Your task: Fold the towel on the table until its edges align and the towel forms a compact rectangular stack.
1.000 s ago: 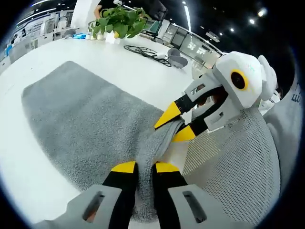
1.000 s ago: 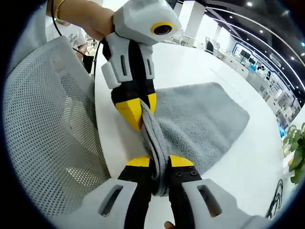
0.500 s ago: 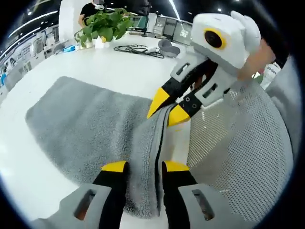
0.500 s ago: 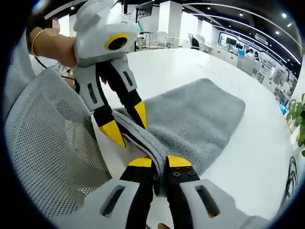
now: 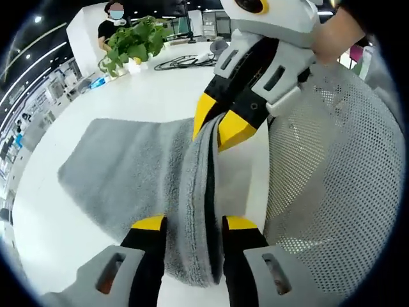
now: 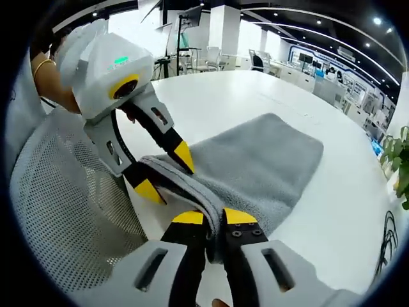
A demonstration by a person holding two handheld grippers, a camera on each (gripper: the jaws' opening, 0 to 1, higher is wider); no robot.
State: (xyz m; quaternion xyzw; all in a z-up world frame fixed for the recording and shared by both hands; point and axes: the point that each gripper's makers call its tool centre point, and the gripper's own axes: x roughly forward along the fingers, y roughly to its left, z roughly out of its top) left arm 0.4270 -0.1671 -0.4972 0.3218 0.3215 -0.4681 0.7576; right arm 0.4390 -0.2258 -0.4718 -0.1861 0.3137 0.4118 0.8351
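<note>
towel (image 5: 121,173) lay spread across the white counter (image 5: 160,96), its near edge gathered up at the counter's near side beside a mesh chair back (image 5: 326,173). i had both ends of that edge pinched: the left hand-held gripper (image 5: 190,224) was nearly shut on the doubled grey fold, and the right hand-held gripper (image 6: 214,217) was clamped tight on the same edge further along. in the left gripper view the right tool came in from the top right with its yellow tips closed on the cloth; in the right gripper view the left tool (image 6: 163,171) reached in from the left, its tips bracketing the fold.

i judged the towel soft, thick and limp, light enough to lift but likely to sag between the two holds and drag its pile on the counter. the corners of that near edge looked the best places to grip, so the fold would carry over square.

i could not see the near corners themselves, since the bunched cloth and the jaws covered them, nor how many layers sat in each pinch. the far edge was clear enough. a potted plant (image 5: 137,41) and some dark cables (image 5: 185,62) sat far off on the counter, well apart from the towel.
</note>
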